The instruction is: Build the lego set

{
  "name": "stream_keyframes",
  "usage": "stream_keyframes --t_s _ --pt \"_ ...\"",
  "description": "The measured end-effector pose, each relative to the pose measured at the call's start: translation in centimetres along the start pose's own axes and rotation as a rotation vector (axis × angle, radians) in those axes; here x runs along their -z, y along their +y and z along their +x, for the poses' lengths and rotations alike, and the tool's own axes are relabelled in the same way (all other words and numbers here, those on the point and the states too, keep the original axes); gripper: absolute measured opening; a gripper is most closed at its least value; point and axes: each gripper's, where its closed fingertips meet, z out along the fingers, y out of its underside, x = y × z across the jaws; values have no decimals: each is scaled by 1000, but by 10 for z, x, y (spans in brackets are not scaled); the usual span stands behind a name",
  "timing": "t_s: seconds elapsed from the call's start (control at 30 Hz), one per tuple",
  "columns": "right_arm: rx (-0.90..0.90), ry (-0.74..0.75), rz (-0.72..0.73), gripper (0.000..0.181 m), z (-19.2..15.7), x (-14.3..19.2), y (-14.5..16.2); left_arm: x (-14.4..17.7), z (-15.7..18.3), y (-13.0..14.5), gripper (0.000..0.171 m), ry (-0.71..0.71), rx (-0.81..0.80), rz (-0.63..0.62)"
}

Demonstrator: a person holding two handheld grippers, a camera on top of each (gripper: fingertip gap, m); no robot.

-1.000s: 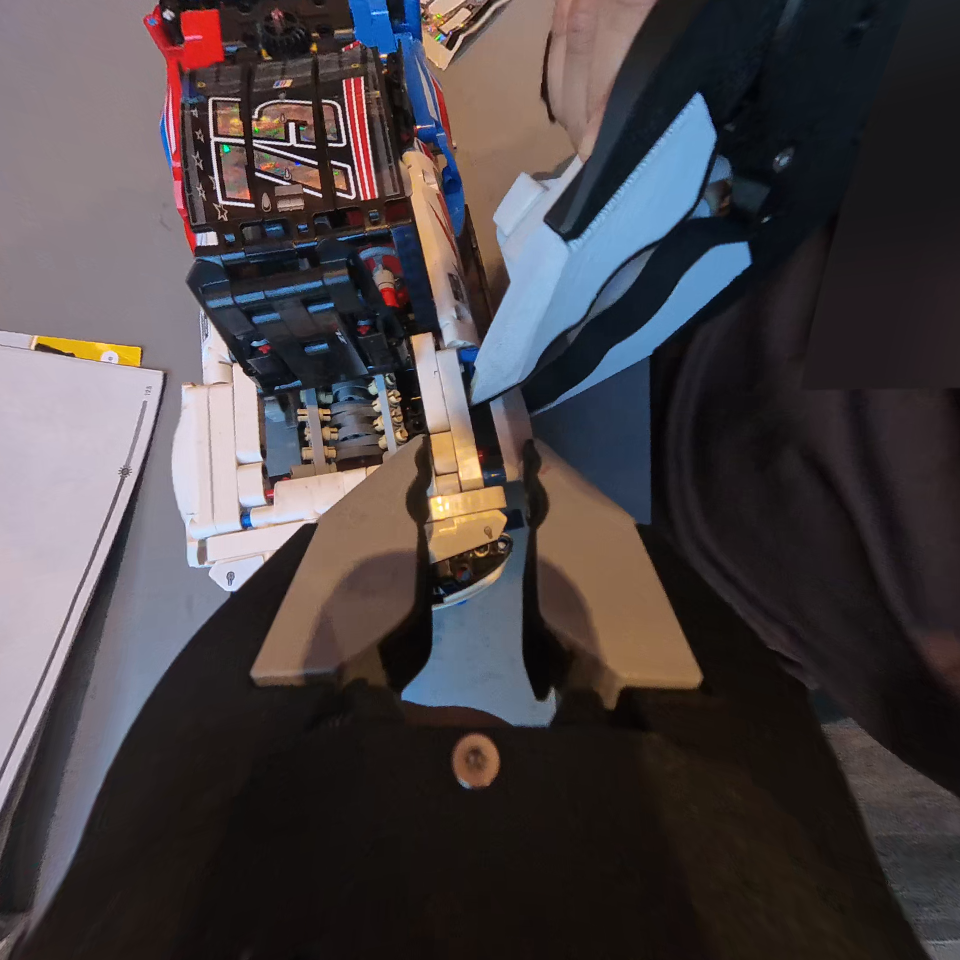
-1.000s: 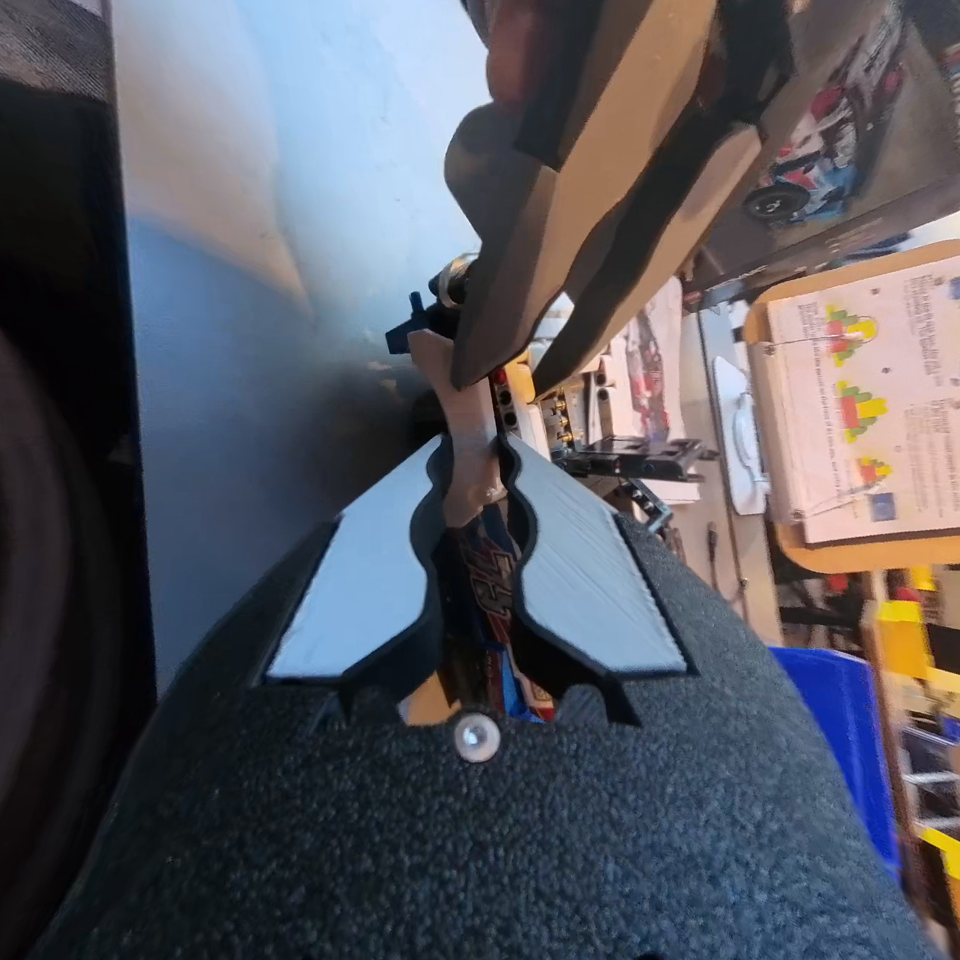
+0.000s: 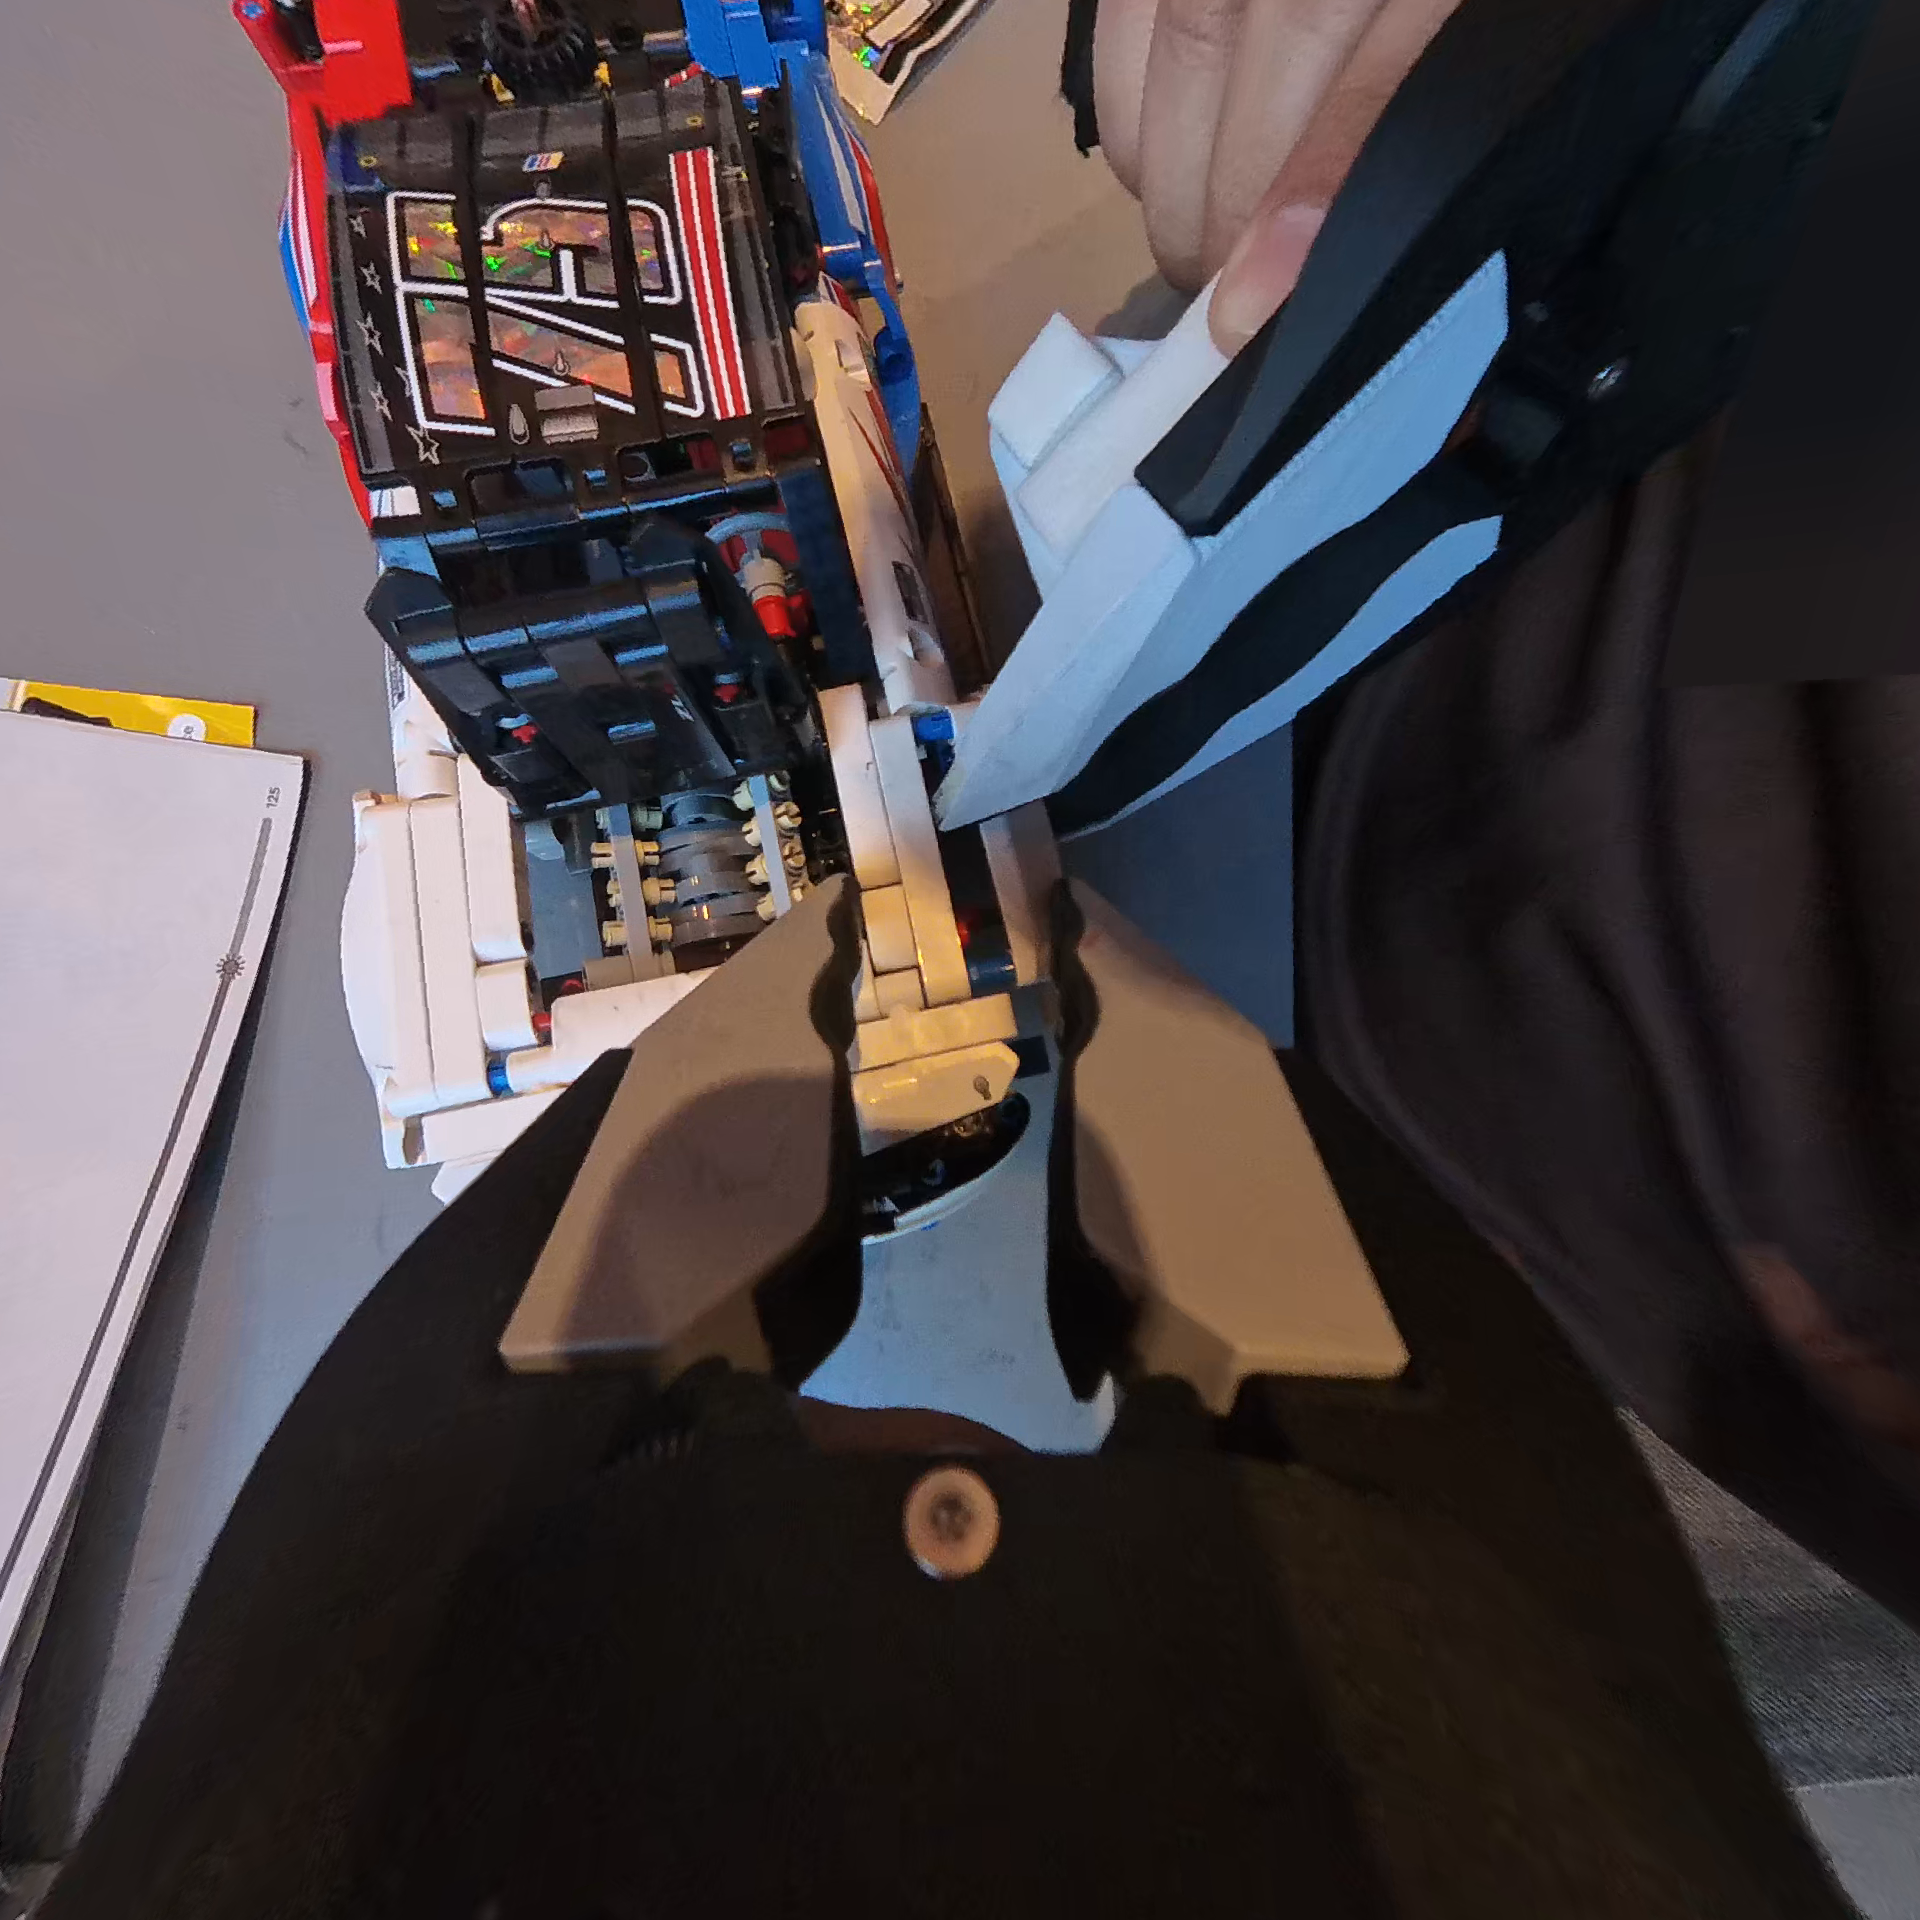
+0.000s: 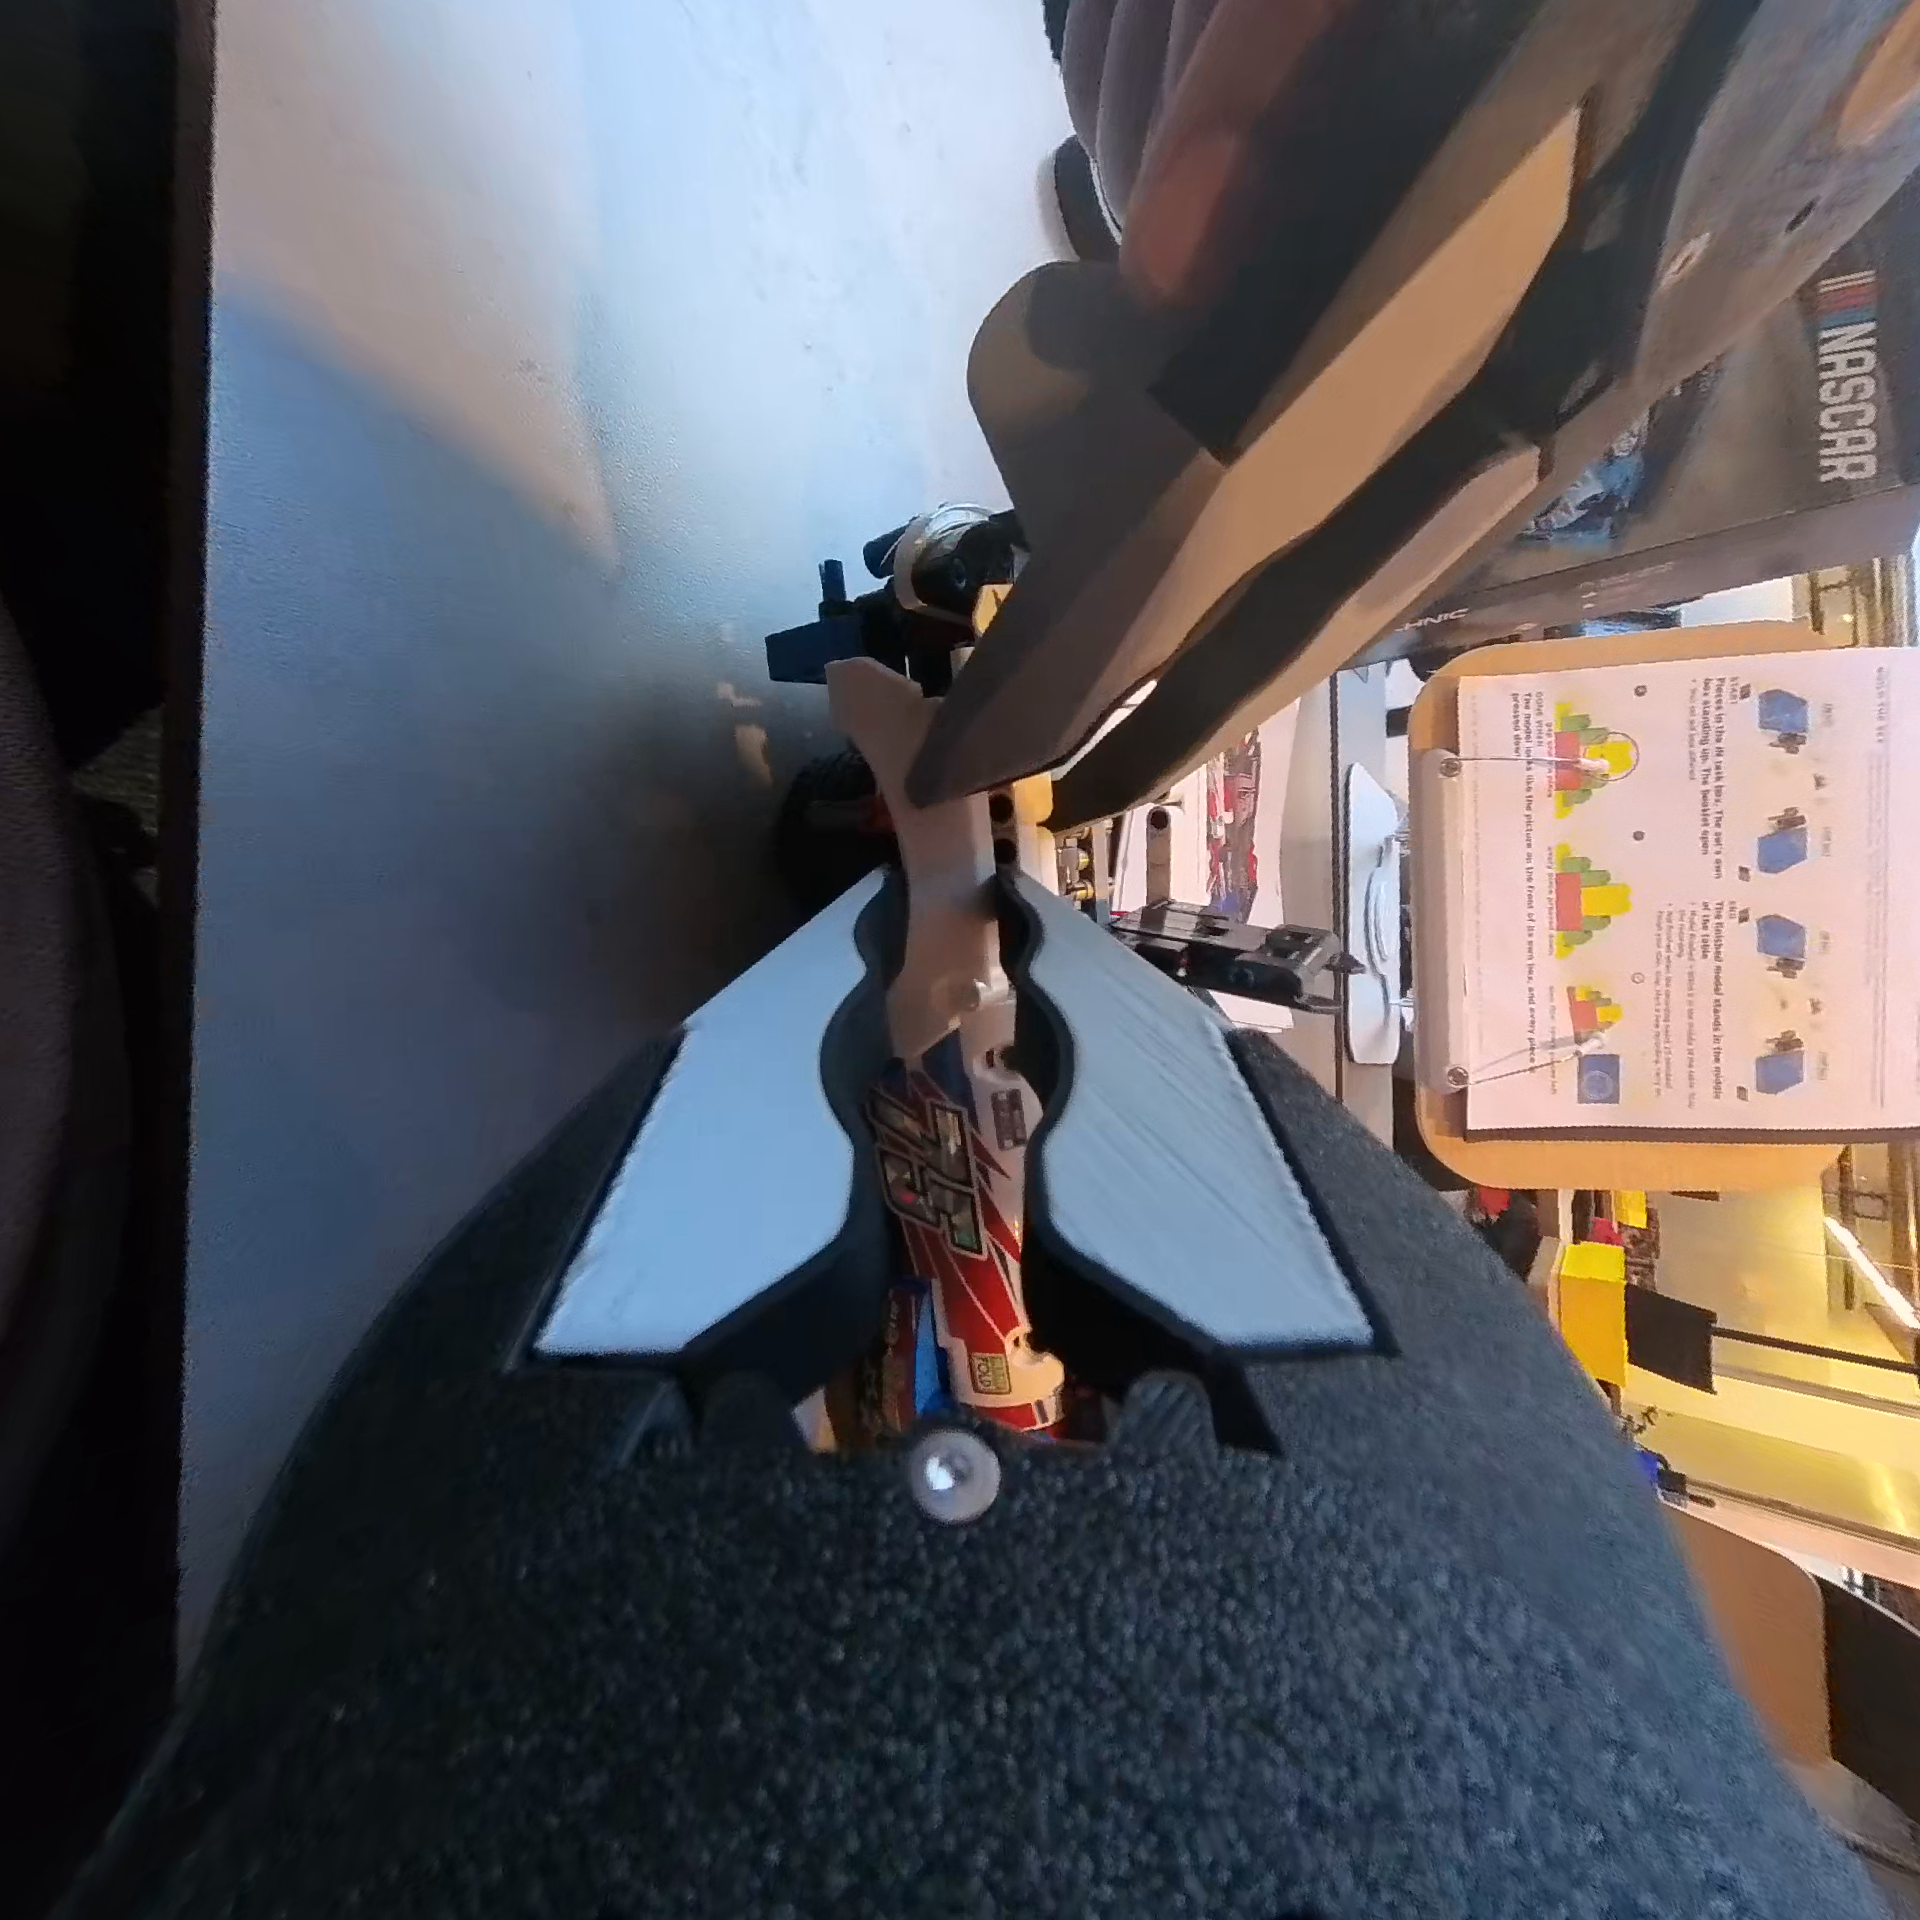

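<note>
The lego car [image 3: 582, 582] lies on the grey table [image 3: 156, 436]. Its near white side panel [image 3: 935, 997] is clamped by the left gripper [image 3: 951, 997] and, farther along, by the right gripper [image 4: 951, 997]. Pressure should be applied squarely and evenly, so neighbouring pieces are not dislodged.

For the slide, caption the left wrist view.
Left gripper clamps the lego car's white side panel while the right gripper works beside it.

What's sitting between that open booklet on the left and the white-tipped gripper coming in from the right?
The lego car lies between the booklet and the right gripper, as the left wrist view shows; a strip of bare grey table separates booklet and car.
</note>
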Motion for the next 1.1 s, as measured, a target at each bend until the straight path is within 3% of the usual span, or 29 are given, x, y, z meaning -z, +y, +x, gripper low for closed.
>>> stream_keyframes --t_s 0.4,0.43,0.47,0.6,0.93,1.0,1.07,1.1 --pt "63 -92 28 17 -2 -1 -2 -1 0 2 31 -20 39 34" --pt "54 -110 35 17 -4 -1 -2 -1 -1 1 29 -19 43 38" --pt "36 -141 52 16 -7 0 -3 -1 -6 1 13 -42 50 42" --pt "-53 -149 52 17 -3 1 -2 0 -9 -3 13 -64 59 52" --pt "-69 -116 60 17 0 -2 -2 16 -4 7 18 -54 -45 12" --pt "-78 -127 58 17 0 -2 -2 17 -3 9 20 -42 -62 -4" --pt "-72 -128 51 17 0 -2 -2 18 11 10 60 66 -75 -2" --pt "-66 -128 47 17 0 -2 -2 18 13 9 60 89 -65 8"
